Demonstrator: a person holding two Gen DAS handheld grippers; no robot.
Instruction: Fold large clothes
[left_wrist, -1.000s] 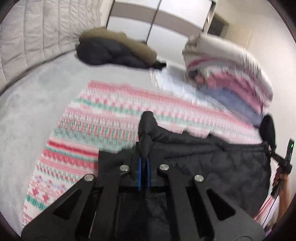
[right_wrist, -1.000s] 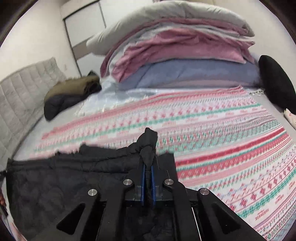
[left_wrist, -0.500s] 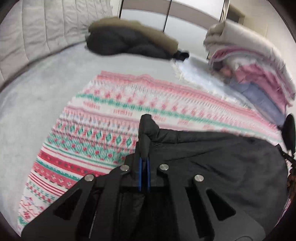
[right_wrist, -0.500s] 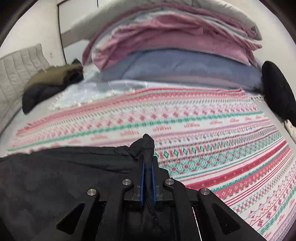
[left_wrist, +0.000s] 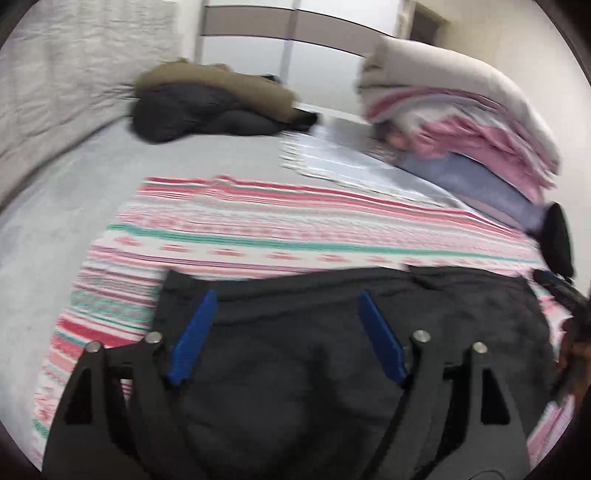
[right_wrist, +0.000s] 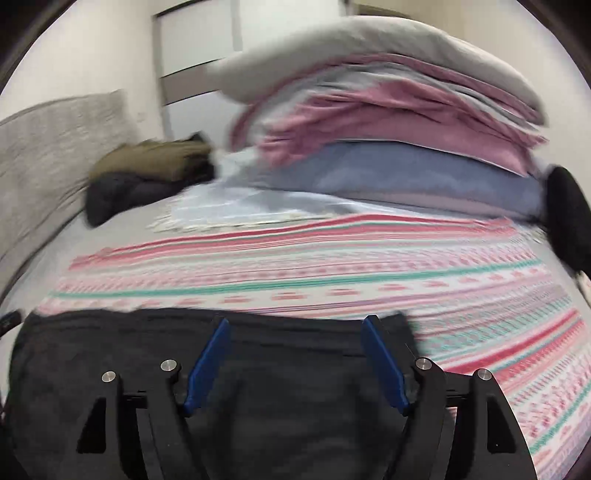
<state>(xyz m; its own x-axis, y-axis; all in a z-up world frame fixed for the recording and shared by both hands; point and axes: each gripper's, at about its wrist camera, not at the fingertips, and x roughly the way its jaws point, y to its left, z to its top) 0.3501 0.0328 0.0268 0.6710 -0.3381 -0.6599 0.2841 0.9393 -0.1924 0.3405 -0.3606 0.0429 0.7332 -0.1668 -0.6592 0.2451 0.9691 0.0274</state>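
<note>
A large black quilted garment (left_wrist: 295, 354) lies flat on the striped pink, white and teal blanket (left_wrist: 258, 229). It also shows in the right wrist view (right_wrist: 288, 373). My left gripper (left_wrist: 286, 297) is open above the garment's far left part, blue pads spread wide, holding nothing. My right gripper (right_wrist: 295, 325) is open above the garment's far right part, near its far edge, holding nothing. The blanket (right_wrist: 332, 273) stretches beyond the garment in both views.
A tall stack of folded bedding (right_wrist: 388, 122) stands at the far right of the bed. A pile of olive and black jackets (left_wrist: 214, 103) lies at the far left by the grey padded headboard (left_wrist: 66, 74). A black cushion (right_wrist: 569, 221) lies at the right edge.
Both grippers were shut on bunched corners of the black garment. Both have opened and let go, and the garment now lies flat on the blanket.
</note>
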